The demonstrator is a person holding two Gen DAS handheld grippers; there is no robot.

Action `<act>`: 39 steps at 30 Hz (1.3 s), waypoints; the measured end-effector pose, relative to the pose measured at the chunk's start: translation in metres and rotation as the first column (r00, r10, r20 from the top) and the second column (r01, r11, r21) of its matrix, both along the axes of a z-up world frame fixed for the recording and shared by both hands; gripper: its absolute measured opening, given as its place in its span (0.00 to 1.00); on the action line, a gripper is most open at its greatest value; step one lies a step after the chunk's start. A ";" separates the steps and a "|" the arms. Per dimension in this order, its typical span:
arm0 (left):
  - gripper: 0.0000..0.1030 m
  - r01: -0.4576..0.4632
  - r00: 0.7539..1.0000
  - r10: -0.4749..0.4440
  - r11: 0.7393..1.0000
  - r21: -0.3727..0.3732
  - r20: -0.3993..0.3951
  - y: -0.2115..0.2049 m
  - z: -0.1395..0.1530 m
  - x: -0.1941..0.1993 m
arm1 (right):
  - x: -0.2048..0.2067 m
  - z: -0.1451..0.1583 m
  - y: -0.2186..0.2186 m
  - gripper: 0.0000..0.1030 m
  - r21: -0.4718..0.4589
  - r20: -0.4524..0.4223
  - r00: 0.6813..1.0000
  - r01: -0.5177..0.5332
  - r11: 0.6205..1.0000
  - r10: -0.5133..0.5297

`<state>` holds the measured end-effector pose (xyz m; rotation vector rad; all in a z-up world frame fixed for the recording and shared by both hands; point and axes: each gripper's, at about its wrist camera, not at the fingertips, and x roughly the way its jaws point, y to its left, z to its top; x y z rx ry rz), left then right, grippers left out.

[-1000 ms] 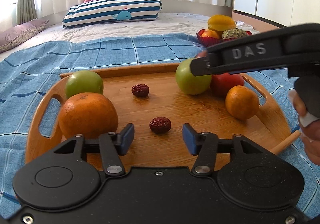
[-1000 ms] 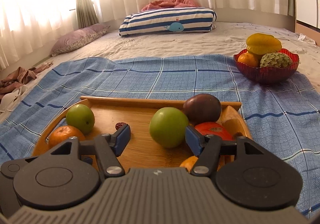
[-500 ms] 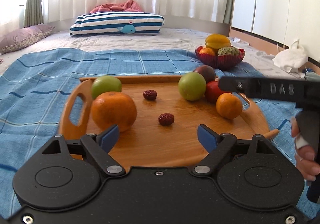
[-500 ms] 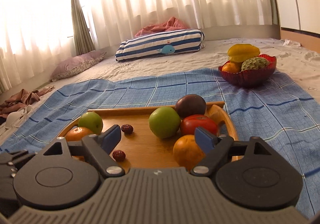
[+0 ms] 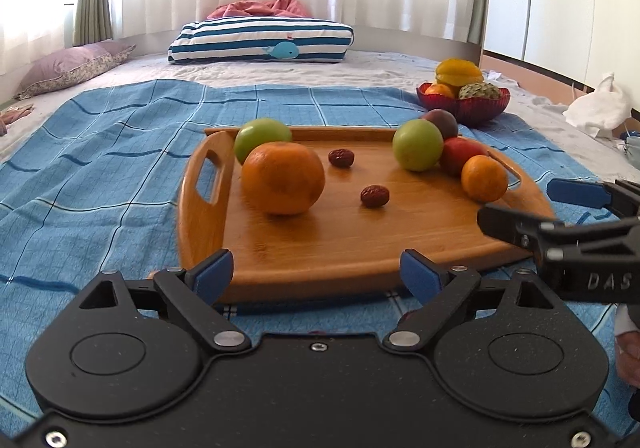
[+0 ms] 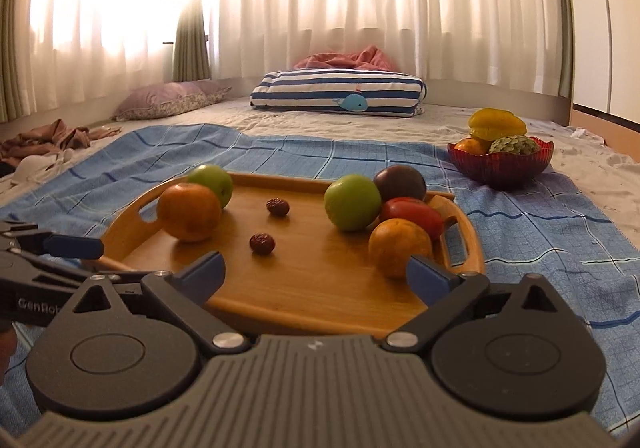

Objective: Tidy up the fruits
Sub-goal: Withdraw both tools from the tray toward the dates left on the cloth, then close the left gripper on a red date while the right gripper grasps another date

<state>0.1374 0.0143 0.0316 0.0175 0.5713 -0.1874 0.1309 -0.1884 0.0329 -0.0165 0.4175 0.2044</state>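
A wooden tray (image 5: pixel 340 232) on a blue cloth holds a big orange (image 5: pixel 283 177) and a green apple (image 5: pixel 262 135) at its left. At its right sit another green apple (image 5: pixel 417 149), a dark purple fruit (image 5: pixel 442 119), a red tomato (image 5: pixel 460 155) and a small orange (image 5: pixel 484 177). Two red dates (image 5: pixel 375 195) lie between the groups. My left gripper (image 5: pixel 316 268) hovers at the tray's near edge, jaws opening, nothing between them. My right gripper (image 6: pixel 316 268) stands near the tray's (image 6: pixel 312 276) front right, jaws opening and empty, close to the small orange (image 6: pixel 400 246).
A red bowl (image 5: pixel 464 103) with a yellow starfruit and other fruit stands beyond the tray at the right. A striped whale pillow (image 5: pixel 262 41) lies far back, a purple pillow (image 5: pixel 72 65) at far left. A white bag (image 5: pixel 598 107) sits at the right edge.
Both grippers have drawn back from over the tray to its near edge, and their jaws have widened. The right gripper no longer hangs over the right green apple.
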 end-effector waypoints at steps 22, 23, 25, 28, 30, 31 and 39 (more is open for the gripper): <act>0.91 -0.024 0.999 0.024 1.000 0.001 -0.030 0.026 -0.020 -0.022 | -0.017 -0.025 0.017 1.00 0.024 -0.074 0.994 -0.085 0.996 0.086; 0.91 -0.022 0.999 0.022 1.000 0.004 -0.032 0.027 -0.021 -0.023 | -0.018 -0.025 0.018 1.00 0.019 -0.069 0.993 -0.090 0.996 0.092; 0.90 -0.016 0.999 0.016 1.000 0.010 -0.033 0.026 -0.022 -0.025 | -0.019 -0.026 0.020 1.00 0.011 -0.066 0.993 -0.098 0.995 0.099; 0.87 -0.008 0.999 0.008 1.000 0.011 -0.036 0.027 -0.024 -0.028 | -0.019 -0.029 0.022 0.99 0.007 -0.073 0.991 -0.108 0.994 0.108; 0.82 -0.001 0.999 0.000 1.000 -0.001 -0.041 0.027 -0.025 -0.030 | -0.019 -0.031 0.024 0.98 -0.005 -0.074 0.991 -0.110 0.994 0.109; 0.78 0.006 0.999 -0.006 1.000 -0.004 -0.043 0.026 -0.025 -0.031 | -0.020 -0.032 0.025 0.98 -0.011 -0.073 0.991 -0.112 0.994 0.111; 0.46 0.043 0.998 -0.043 0.999 0.012 -0.045 0.017 -0.024 -0.035 | -0.024 -0.035 0.033 0.95 -0.048 -0.062 0.987 -0.148 0.988 0.145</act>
